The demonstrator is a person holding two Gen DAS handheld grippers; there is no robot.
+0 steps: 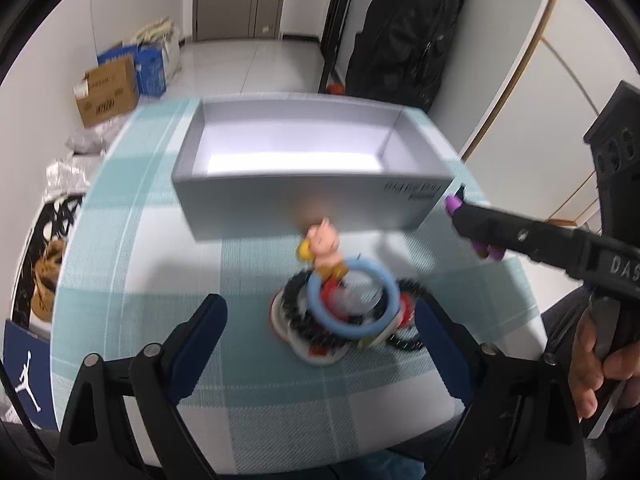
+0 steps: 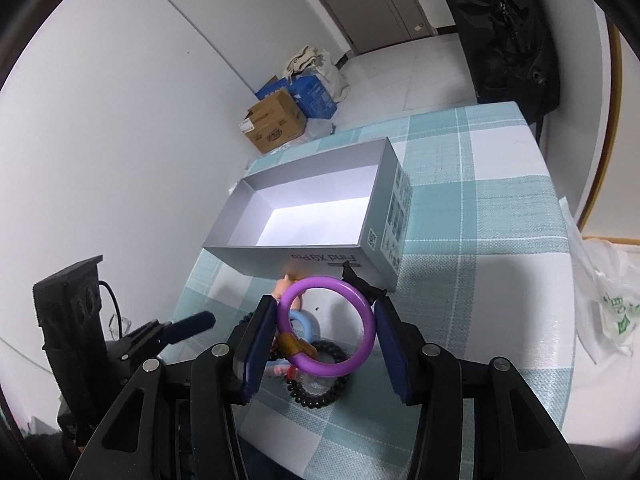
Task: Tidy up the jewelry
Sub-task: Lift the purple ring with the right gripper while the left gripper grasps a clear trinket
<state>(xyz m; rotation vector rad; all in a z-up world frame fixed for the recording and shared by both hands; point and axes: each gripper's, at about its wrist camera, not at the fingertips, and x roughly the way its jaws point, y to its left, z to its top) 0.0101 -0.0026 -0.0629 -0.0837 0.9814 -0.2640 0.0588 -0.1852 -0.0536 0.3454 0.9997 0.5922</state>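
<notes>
A pile of jewelry lies on the checked tablecloth: a blue ring bracelet (image 1: 353,298), black bead bracelets (image 1: 298,308) and a pink figure charm (image 1: 325,244). An open, empty grey box (image 1: 304,148) stands just behind the pile. My left gripper (image 1: 320,344) is open, its fingers on either side of the pile. My right gripper (image 2: 326,336) is shut on a purple ring bracelet (image 2: 362,312) and holds it above the pile, just in front of the box (image 2: 320,204). In the left wrist view the right gripper (image 1: 472,224) reaches in from the right with the purple bracelet in it.
Cardboard and blue boxes (image 2: 280,118) sit on the floor beyond the table. A black bag (image 1: 404,36) hangs by the far wall. A white plastic bag (image 2: 604,296) lies at the table's right edge. A shoe box (image 1: 28,352) stands left of the table.
</notes>
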